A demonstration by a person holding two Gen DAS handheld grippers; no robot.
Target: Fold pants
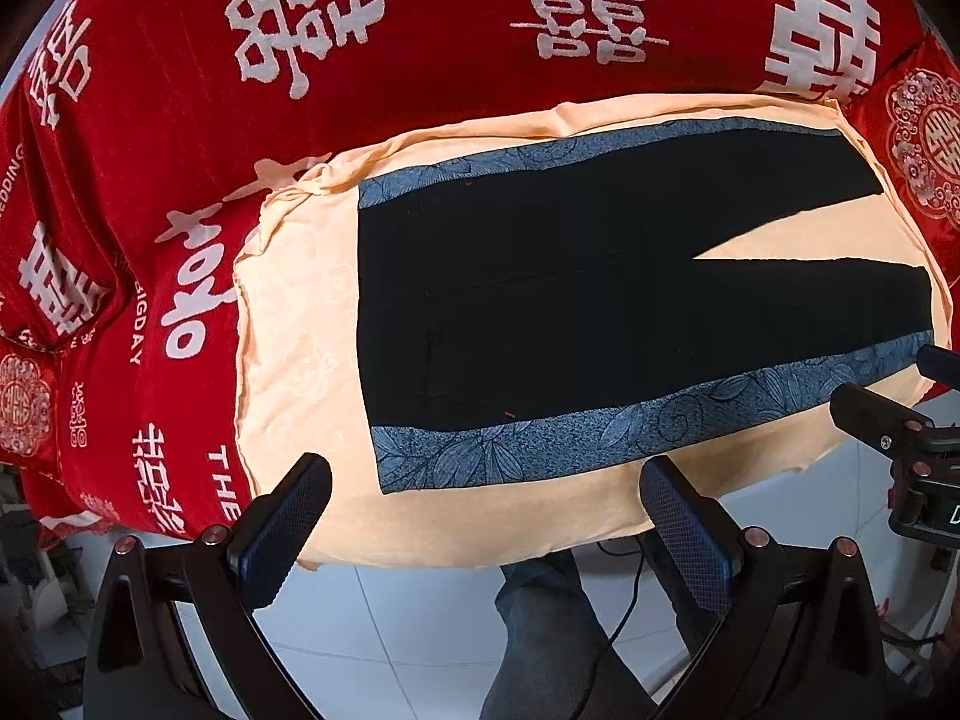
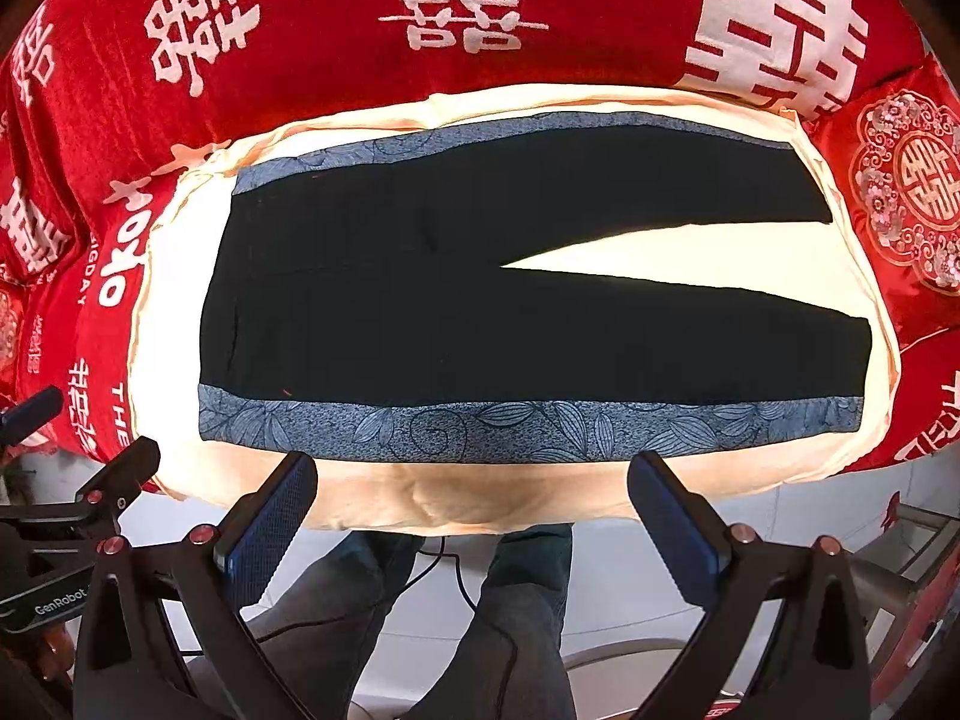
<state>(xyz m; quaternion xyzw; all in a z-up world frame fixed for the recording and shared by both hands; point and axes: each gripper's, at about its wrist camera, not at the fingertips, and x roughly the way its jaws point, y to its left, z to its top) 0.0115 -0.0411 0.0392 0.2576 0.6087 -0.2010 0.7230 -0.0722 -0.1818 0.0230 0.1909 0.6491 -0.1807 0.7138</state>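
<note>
Starting state: pants [image 2: 420, 312] lie flat and unfolded on a cream cloth [image 1: 288, 324]; the cloth covers a cushion sitting on a red blanket [image 1: 420, 30] with white characters; no fold made yet
pants layout: waistband toward the left in both views; two legs run to the right, split by a narrow wedge of cream cloth; black body, blue leaf-pattern stripe [image 2: 528, 426] along each outer seam
left gripper [image 1: 480, 516]: jaws wide apart, holding nothing; hovers off the near edge of the cloth, just short of the near stripe, waist end; not touching fabric
right gripper [image 2: 474, 510]: jaws wide apart, empty; hovers off the near edge by the middle of the near leg; not touching
other view check: each gripper shows at the side of the other's view; both side by side in front of the pants
handling guess: thin, light, floppy fabric; will sag and drag if lifted at one point; the cream cloth below is loose and could get pinched along; soft cushion gives under pressure
where to take hold: likely the near stripe edge, one gripper at the waist corner, other at the hem; pinch the top garment only, lift both together, carry the near leg over the far one
below: person's legs [image 2: 522, 612] and a cable on tile floor [image 1: 420, 618]
</note>
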